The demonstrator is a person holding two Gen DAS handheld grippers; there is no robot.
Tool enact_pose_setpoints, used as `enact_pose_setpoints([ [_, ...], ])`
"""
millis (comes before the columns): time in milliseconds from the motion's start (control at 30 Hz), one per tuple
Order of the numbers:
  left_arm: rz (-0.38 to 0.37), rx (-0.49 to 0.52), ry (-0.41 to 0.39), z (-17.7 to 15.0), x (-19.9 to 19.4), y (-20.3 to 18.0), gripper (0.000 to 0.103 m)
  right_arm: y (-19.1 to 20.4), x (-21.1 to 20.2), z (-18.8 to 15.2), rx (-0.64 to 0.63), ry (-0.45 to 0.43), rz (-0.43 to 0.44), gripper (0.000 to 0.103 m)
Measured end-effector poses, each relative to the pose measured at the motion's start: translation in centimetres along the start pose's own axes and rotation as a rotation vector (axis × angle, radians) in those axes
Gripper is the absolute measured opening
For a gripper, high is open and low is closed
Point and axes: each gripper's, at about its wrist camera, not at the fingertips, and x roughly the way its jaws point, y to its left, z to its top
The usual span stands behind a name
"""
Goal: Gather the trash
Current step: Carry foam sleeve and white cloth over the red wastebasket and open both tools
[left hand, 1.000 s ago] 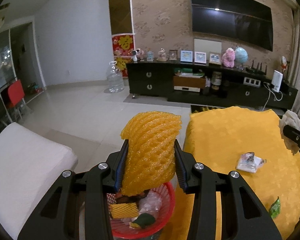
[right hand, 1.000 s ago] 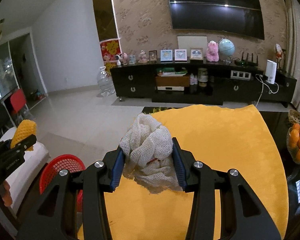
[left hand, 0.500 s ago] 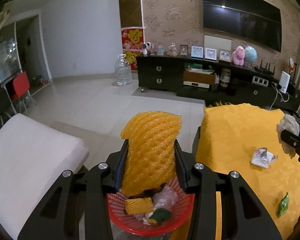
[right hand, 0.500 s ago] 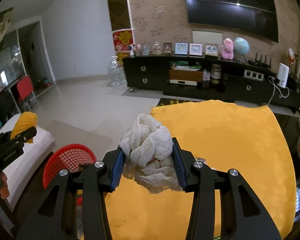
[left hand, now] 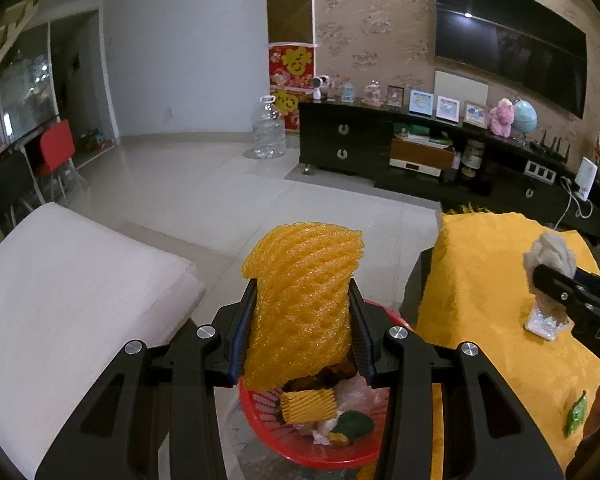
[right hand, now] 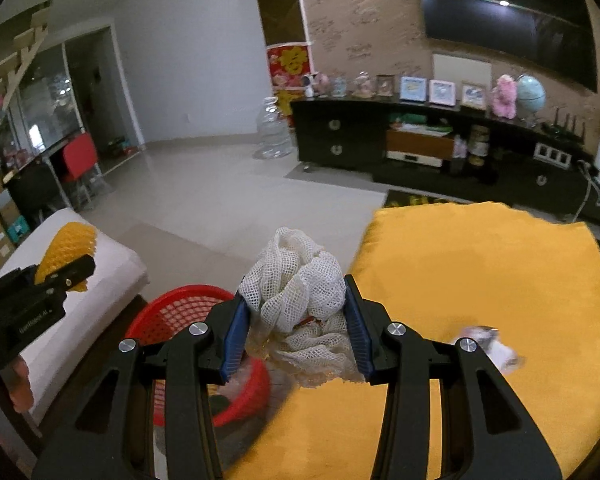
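While the left gripper (left hand: 302,332) clamps a ribbed yellow foam net sleeve (left hand: 302,300) directly above the red plastic mesh basket (left hand: 312,446), the right gripper (right hand: 296,320) squeezes a crumpled white mesh net (right hand: 300,292) just right of that basket, over the edge of the yellow-clothed tabletop (right hand: 480,272). Inside the basket lie another foam sleeve (left hand: 309,405), clear plastic and dark scraps. Right of the basket, a crinkled wrapper (left hand: 544,322) and a small green packet (left hand: 576,416) rest on the cloth.
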Motion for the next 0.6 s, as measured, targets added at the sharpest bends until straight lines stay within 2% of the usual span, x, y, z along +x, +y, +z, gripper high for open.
enact_pose_setpoints([
  [467,-0.013,-0.023,0.109,-1.7,3.1,2.0,0.04,4.7,5.8,-1.9,-0.051,0.136,0.091,0.043],
  [600,-0.062,-0.031,0.165,-2.3,4.5,2.0,0.04,5.2,7.8,-2.9,-0.058,0.188,0.112,0.043],
])
